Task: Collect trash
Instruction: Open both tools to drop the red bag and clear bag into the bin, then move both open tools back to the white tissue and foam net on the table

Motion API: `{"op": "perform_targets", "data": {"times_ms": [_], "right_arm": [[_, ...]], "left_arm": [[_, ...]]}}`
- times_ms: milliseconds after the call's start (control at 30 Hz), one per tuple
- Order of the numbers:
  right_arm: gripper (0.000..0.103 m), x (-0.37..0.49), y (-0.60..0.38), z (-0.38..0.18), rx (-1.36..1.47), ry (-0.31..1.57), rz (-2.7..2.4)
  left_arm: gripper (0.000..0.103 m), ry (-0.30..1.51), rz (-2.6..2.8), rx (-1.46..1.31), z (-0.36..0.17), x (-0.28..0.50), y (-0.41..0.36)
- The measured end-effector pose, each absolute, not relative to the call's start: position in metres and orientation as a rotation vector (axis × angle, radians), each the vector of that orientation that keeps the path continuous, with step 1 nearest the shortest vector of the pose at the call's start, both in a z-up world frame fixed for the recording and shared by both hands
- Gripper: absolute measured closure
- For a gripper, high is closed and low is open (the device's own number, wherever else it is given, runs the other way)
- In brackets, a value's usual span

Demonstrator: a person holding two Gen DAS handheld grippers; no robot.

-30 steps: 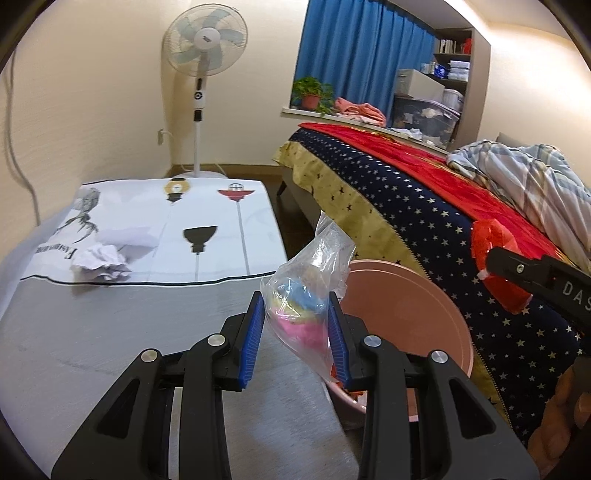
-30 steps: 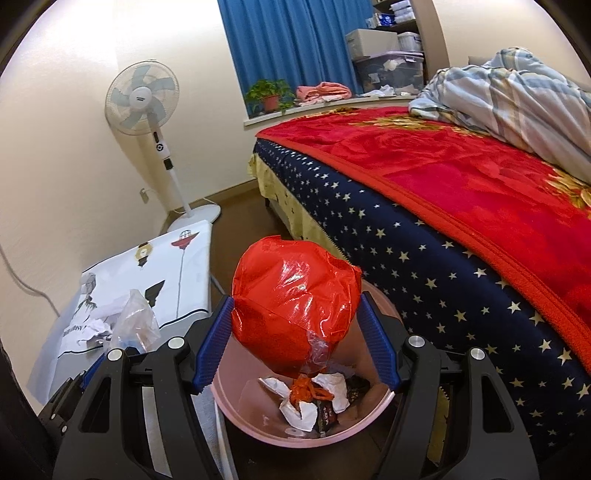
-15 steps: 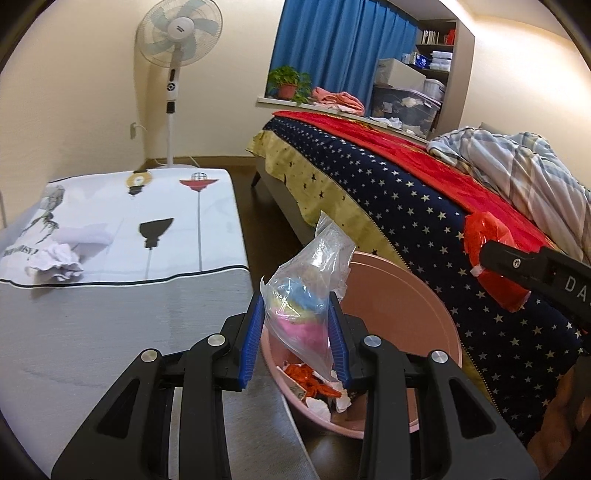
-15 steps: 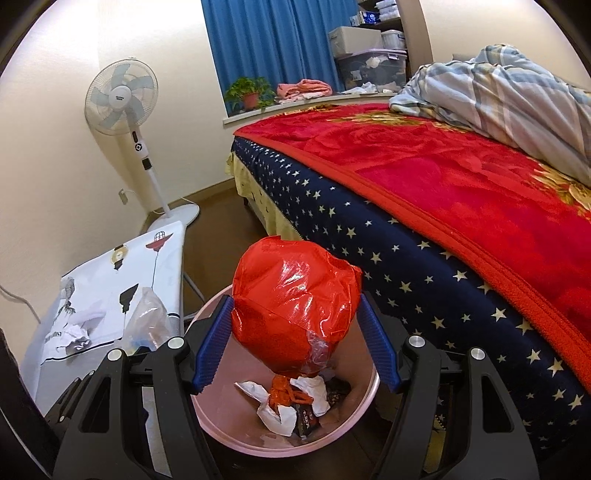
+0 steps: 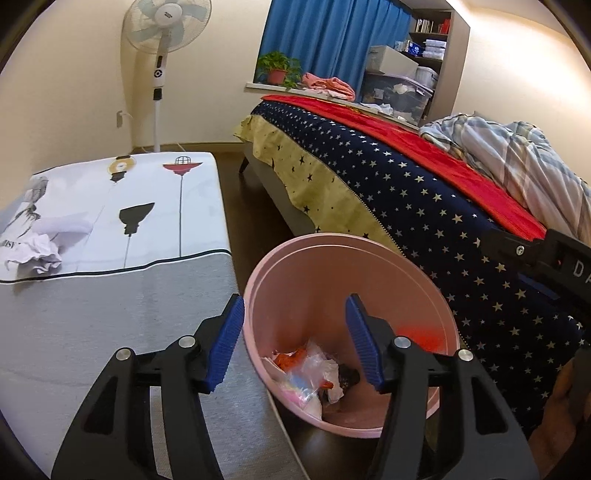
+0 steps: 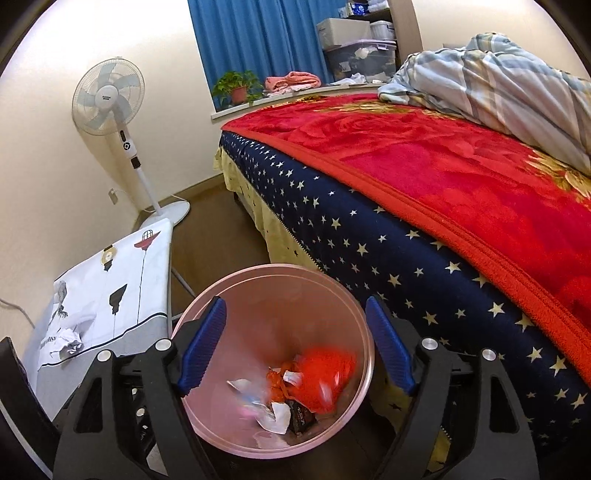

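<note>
A white capital letter "D" shows on the black plastic body of the right gripper (image 5: pixel 576 269) at the left wrist view's right edge. The label on the white standing fan's hub (image 5: pixel 164 15) is too small to read.

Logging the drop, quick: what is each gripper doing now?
Left gripper: open, empty, over the bin.
Right gripper: open, empty, above the bin.
</note>
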State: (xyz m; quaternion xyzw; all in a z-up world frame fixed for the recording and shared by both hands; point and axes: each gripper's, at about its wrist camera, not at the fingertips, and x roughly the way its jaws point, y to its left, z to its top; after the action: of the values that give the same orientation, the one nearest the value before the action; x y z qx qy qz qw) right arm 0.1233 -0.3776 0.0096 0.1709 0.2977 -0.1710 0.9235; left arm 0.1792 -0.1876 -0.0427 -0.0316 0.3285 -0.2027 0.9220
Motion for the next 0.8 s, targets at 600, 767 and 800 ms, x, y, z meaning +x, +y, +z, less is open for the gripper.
{"op": "perform_targets", "data": {"times_ms": [600,767,800], "right_arm": [[0.027,0.116,-0.354,0.013,0.342,0.603,-0.261],[0.034,0.117,-0.337,0.013,0.337,0.602,-0.212],[0.035,0.117,-0.333,0.013,0.337,0.602,-0.198]], "left_arm": [[0.047,0.615,-0.335,-0.074,-0.016,0.158,-0.133],[0.047,0.604,-0.275,-0.103,-0.013,0.153,-0.106],[0.047,0.601,-0.261,-0.105,-0.013,0.152,-0.100]]}}
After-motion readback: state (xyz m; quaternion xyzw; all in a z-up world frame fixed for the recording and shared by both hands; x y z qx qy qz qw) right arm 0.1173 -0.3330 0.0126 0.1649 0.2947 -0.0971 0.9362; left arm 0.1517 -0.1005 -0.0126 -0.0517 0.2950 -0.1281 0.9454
